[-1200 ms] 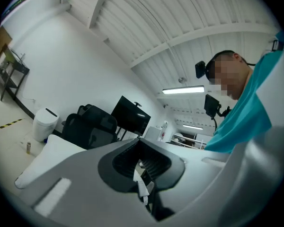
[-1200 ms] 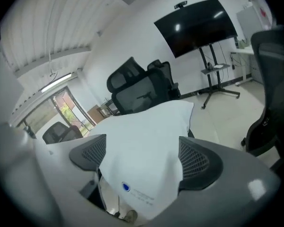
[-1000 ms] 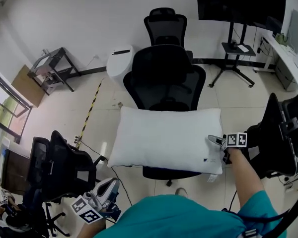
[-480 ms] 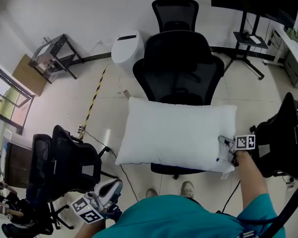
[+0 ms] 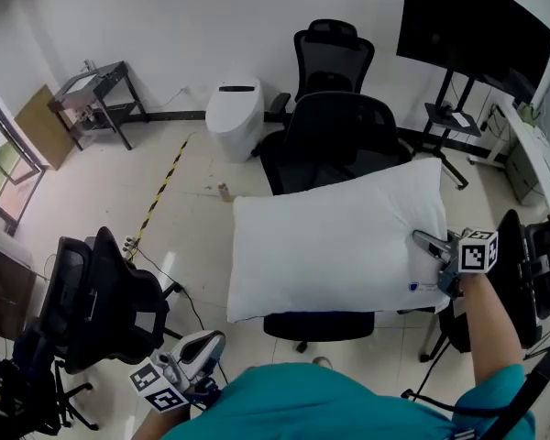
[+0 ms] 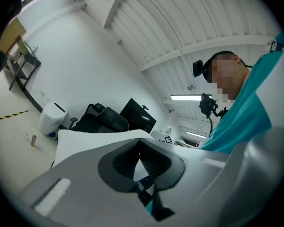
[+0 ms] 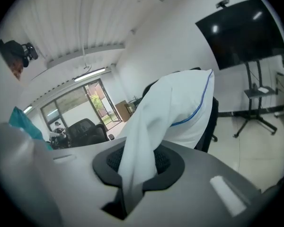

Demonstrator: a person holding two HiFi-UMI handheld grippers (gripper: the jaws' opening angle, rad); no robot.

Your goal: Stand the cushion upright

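Note:
A white cushion (image 5: 335, 246) with a blue trim line lies tilted on a black office chair (image 5: 335, 136), its right side raised off the seat (image 5: 316, 324). My right gripper (image 5: 426, 243) holds the cushion's right edge. In the right gripper view its jaws are closing with a fold of the cushion (image 7: 180, 103) pinched between the pads, at the right gripper (image 7: 138, 167). My left gripper (image 5: 197, 351) hangs low at the bottom left, well apart from the cushion. In the left gripper view the left gripper (image 6: 141, 162) has its pads together with nothing between them, and the cushion (image 6: 85, 143) shows beyond.
A second black chair (image 5: 333, 53) and a white bin (image 5: 234, 113) stand behind. A dark screen on a stand (image 5: 472, 35) is at the back right. More black chairs stand at left (image 5: 101, 305) and right (image 5: 532, 278). Striped tape (image 5: 160, 195) runs across the floor.
My right gripper shut on the cushion's right edge and rose, lifting that side off the seat. The left gripper stayed low at the bottom left.

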